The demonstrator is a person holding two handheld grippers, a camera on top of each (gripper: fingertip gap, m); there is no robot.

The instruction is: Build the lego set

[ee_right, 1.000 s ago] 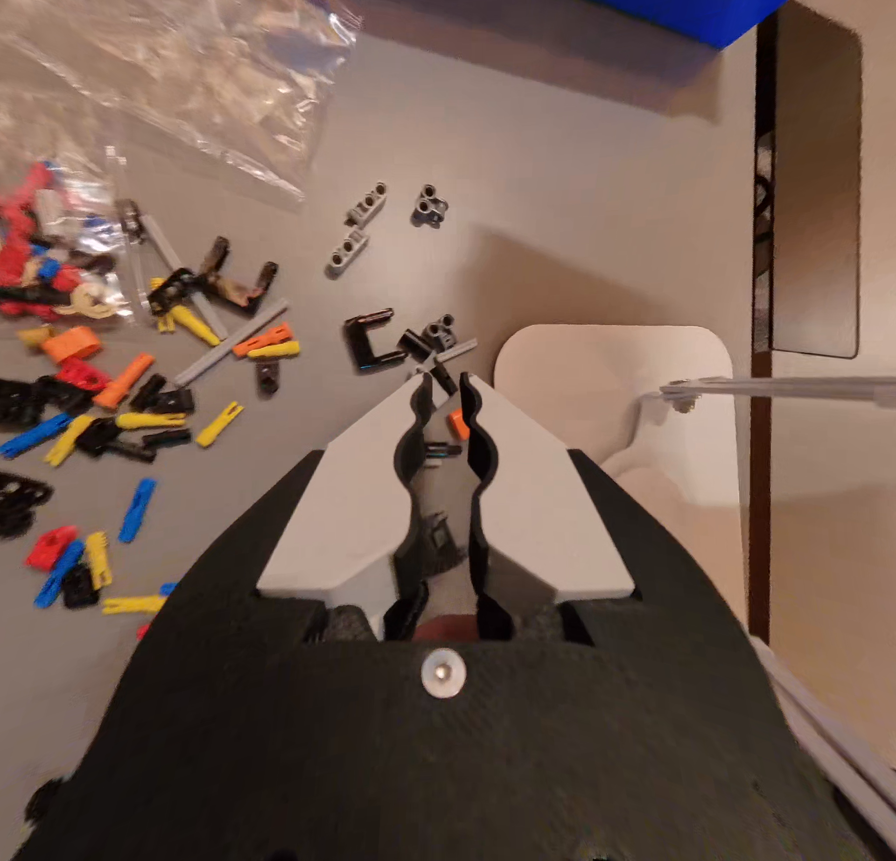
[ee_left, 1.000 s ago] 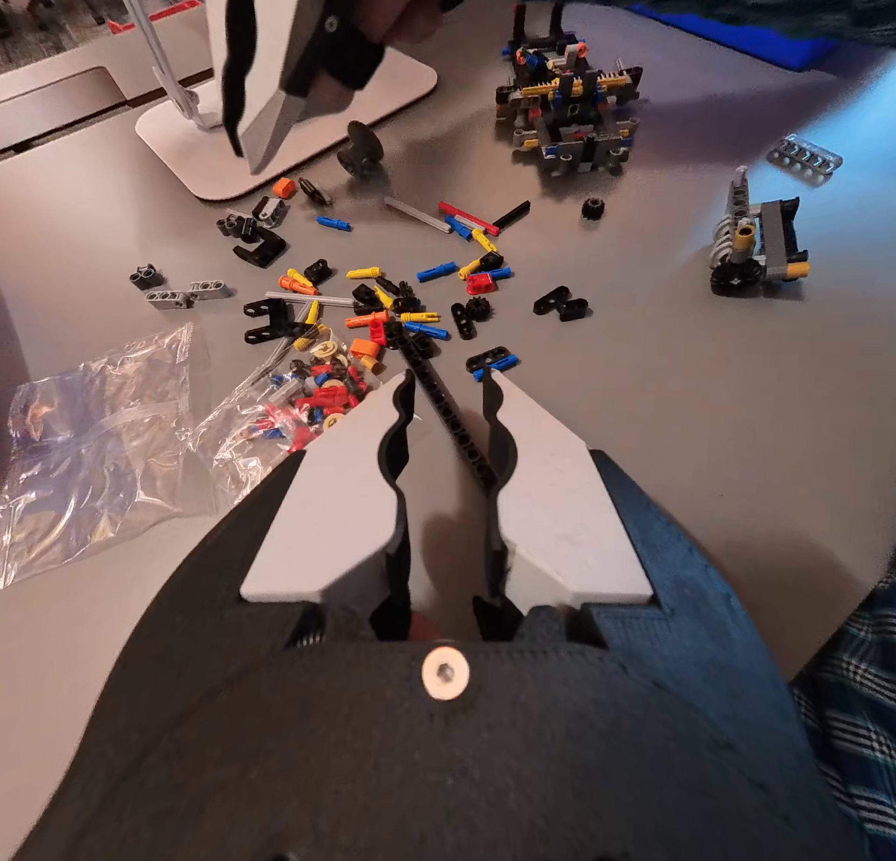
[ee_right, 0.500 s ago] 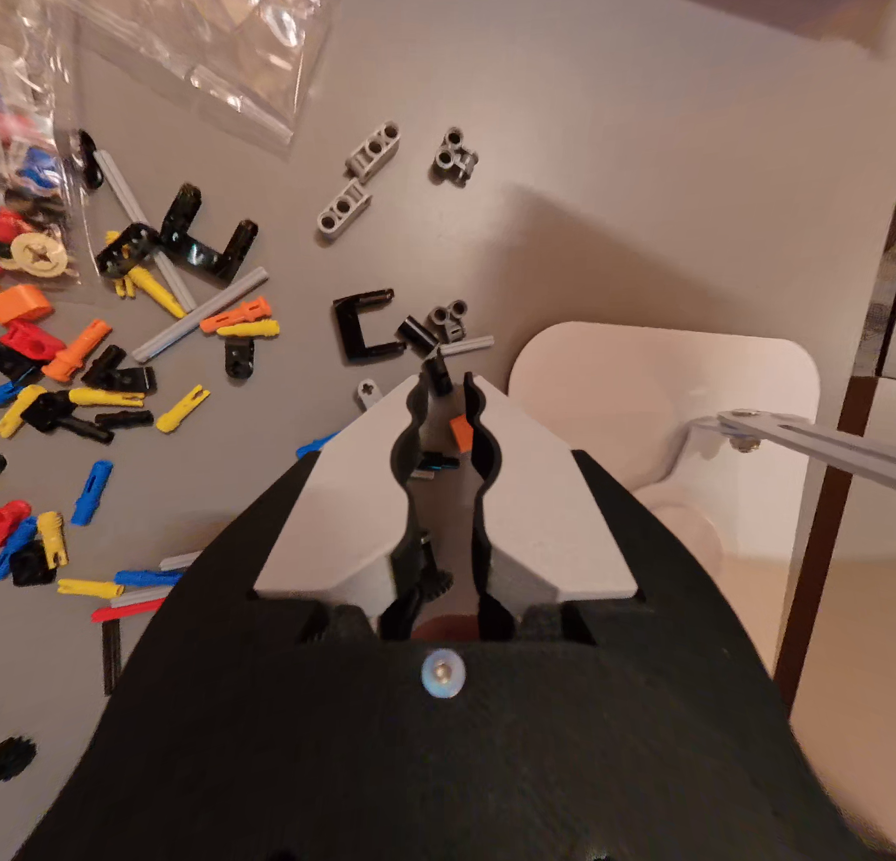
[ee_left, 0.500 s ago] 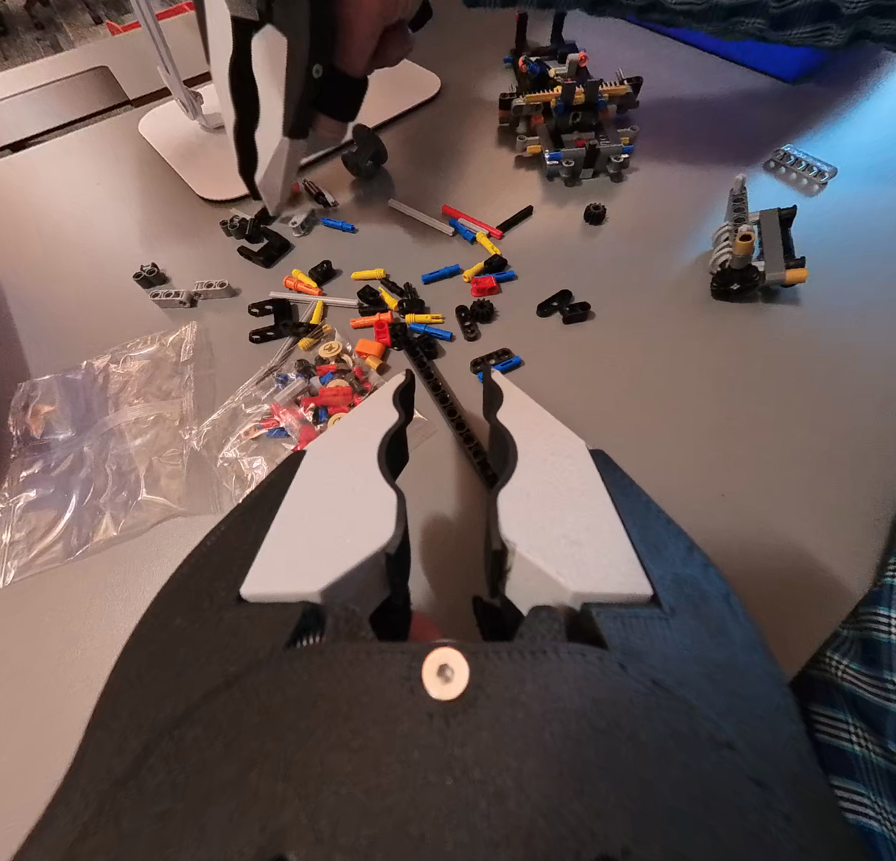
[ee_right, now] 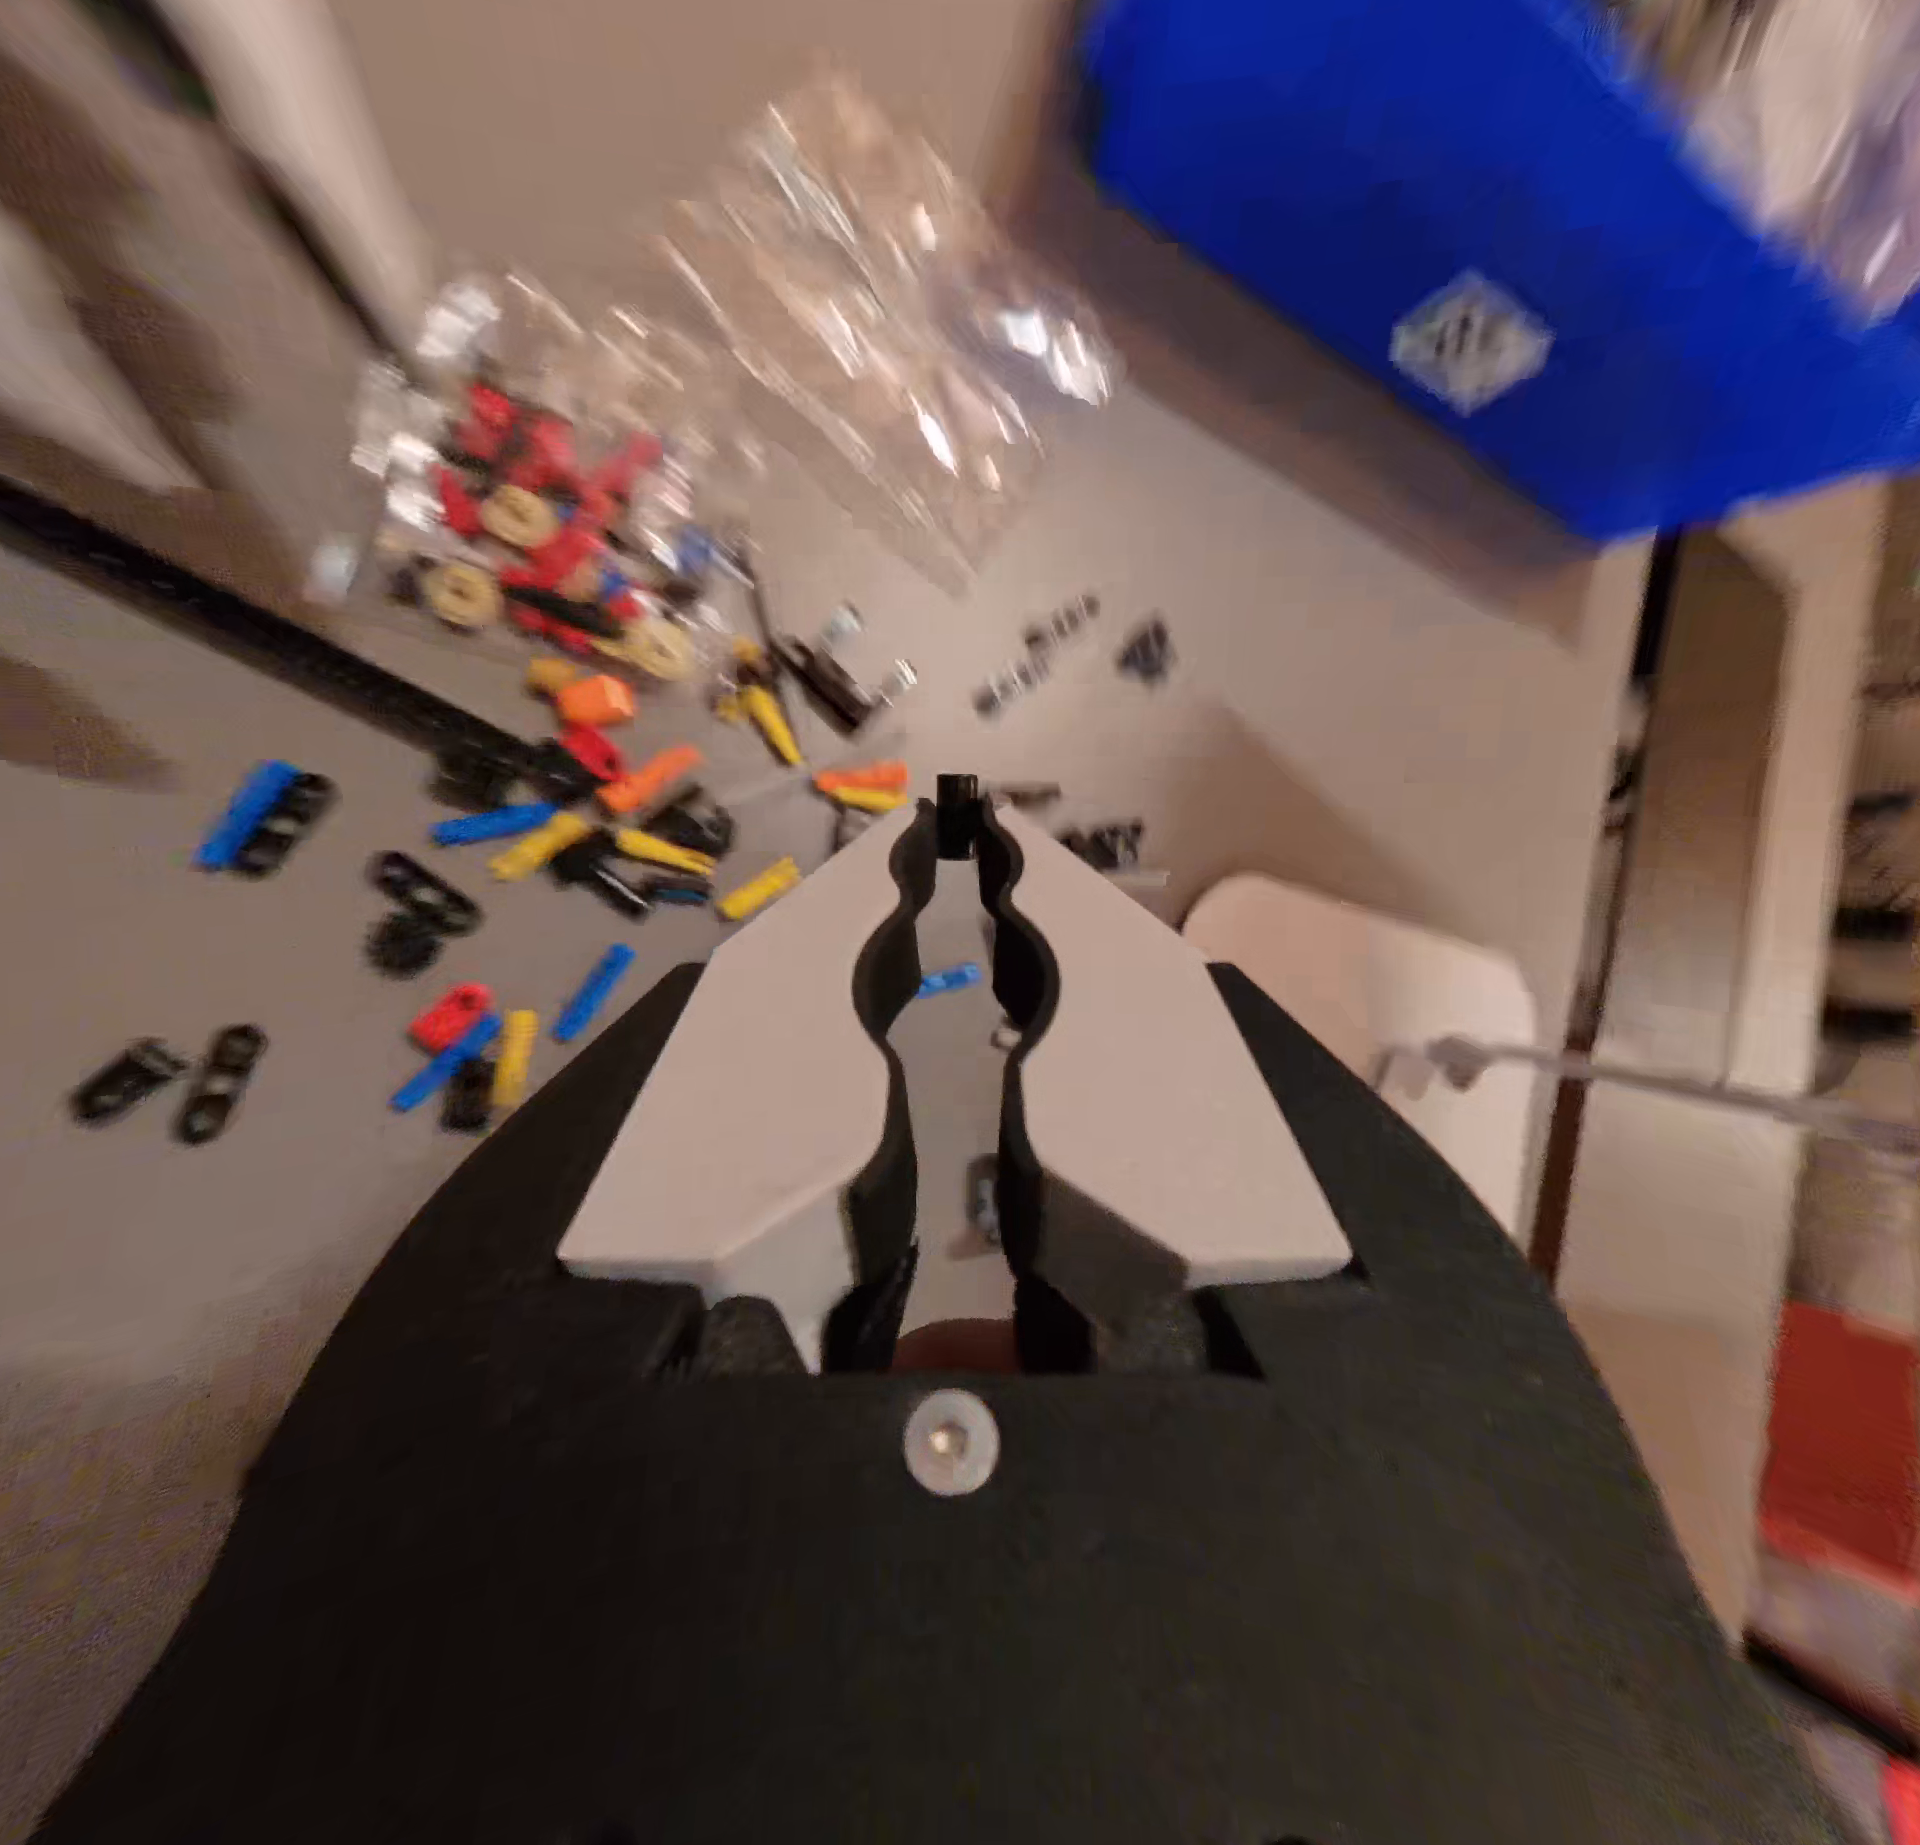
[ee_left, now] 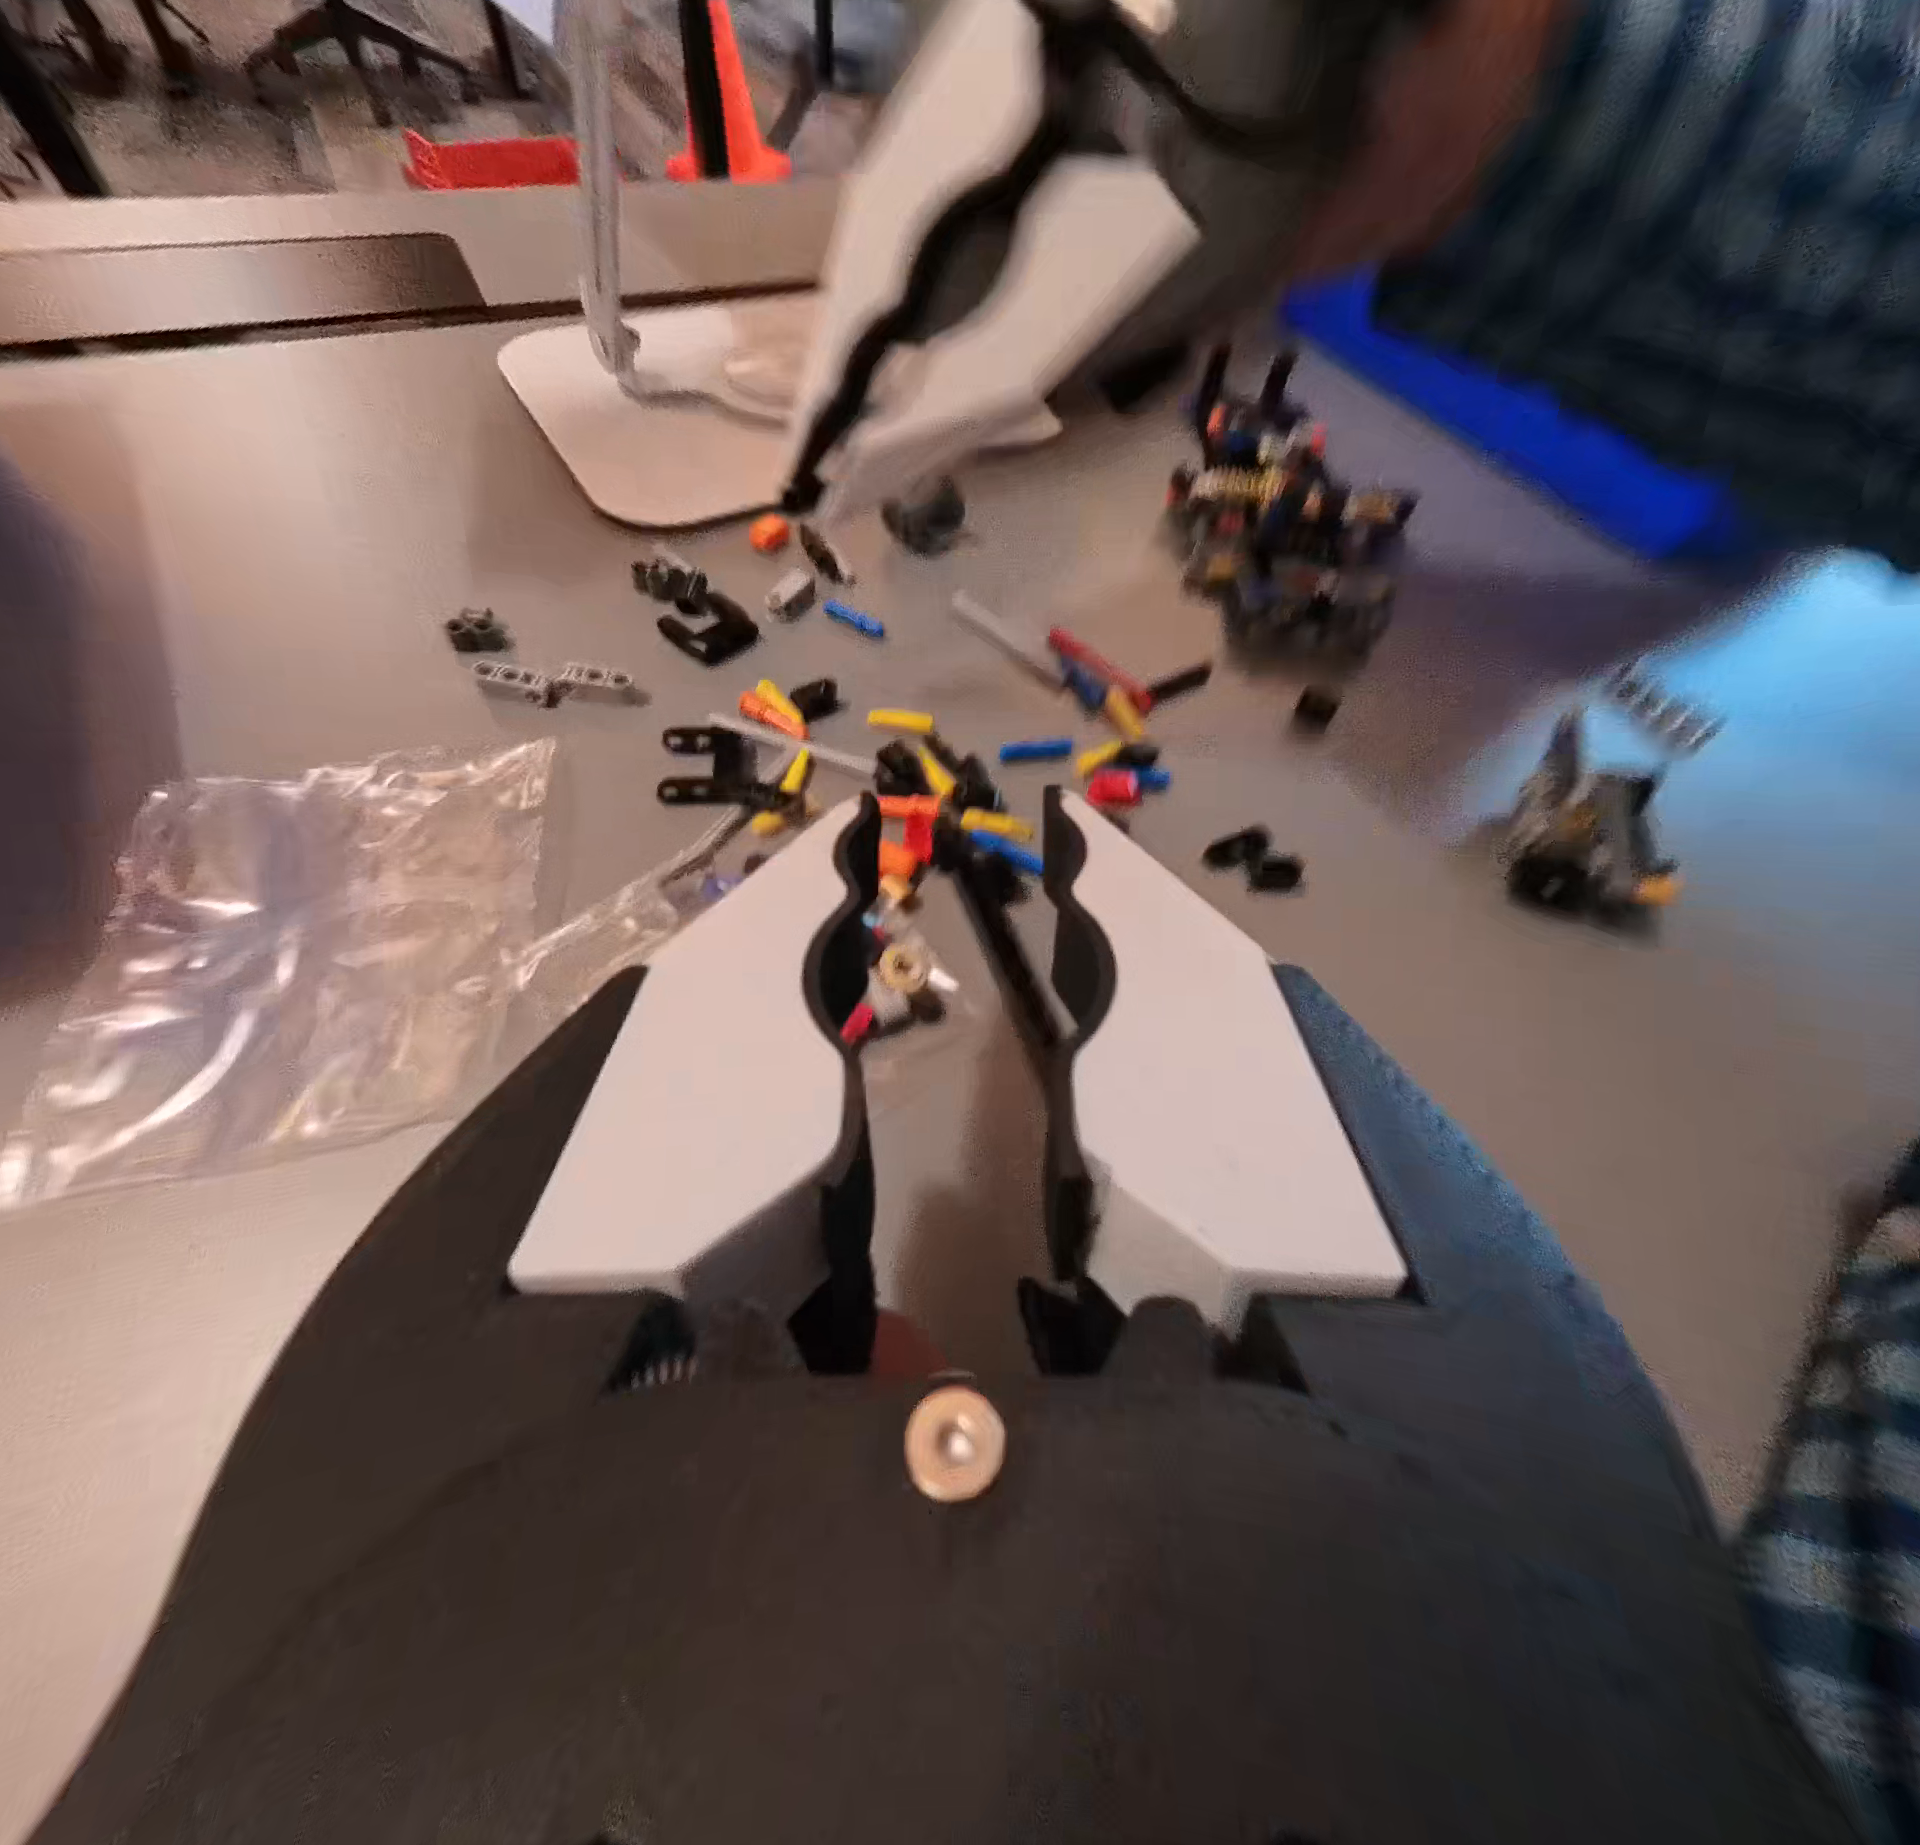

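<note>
One small black peg [ee_right: 957, 816] is clamped upright between the tips of the right tongs [ee_right: 957, 839], its top poking just past them; it is dark, short and roughly cylindrical, and blur hides any finer shape. In the left wrist view the same tongs [ee_left: 821, 491] hang tilted over the far part of the bench [ee_left: 312, 507], tips just above an orange piece [ee_left: 769, 533] near the white stand base [ee_left: 623, 445].

Loose pieces [ee_left: 914, 756], yellow, blue, orange, red and black, lie scattered mid-bench. A long black beam [ee_left: 1003, 948] runs between the fingers of the left tongs [ee_left: 951, 819], which stand apart with nothing gripped; whether the beam touches the right-hand finger cannot be told. Far right sits the larger dark assembly [ee_left: 1283, 548], and nearer on the right a smaller grey one [ee_left: 1584, 839], both smeared. Crumpled clear bags [ee_left: 291, 943] lie at the left, one partly covered by the tongs. A blue bin [ee_right: 1455, 237] is cut off at the frame edge.

Half a second ago the right tongs pointed down at the bench with the peg lying among the pieces at their tips; now they are lifted, swung toward the bags, and carry it. The left tongs have dipped forward slightly.
</note>
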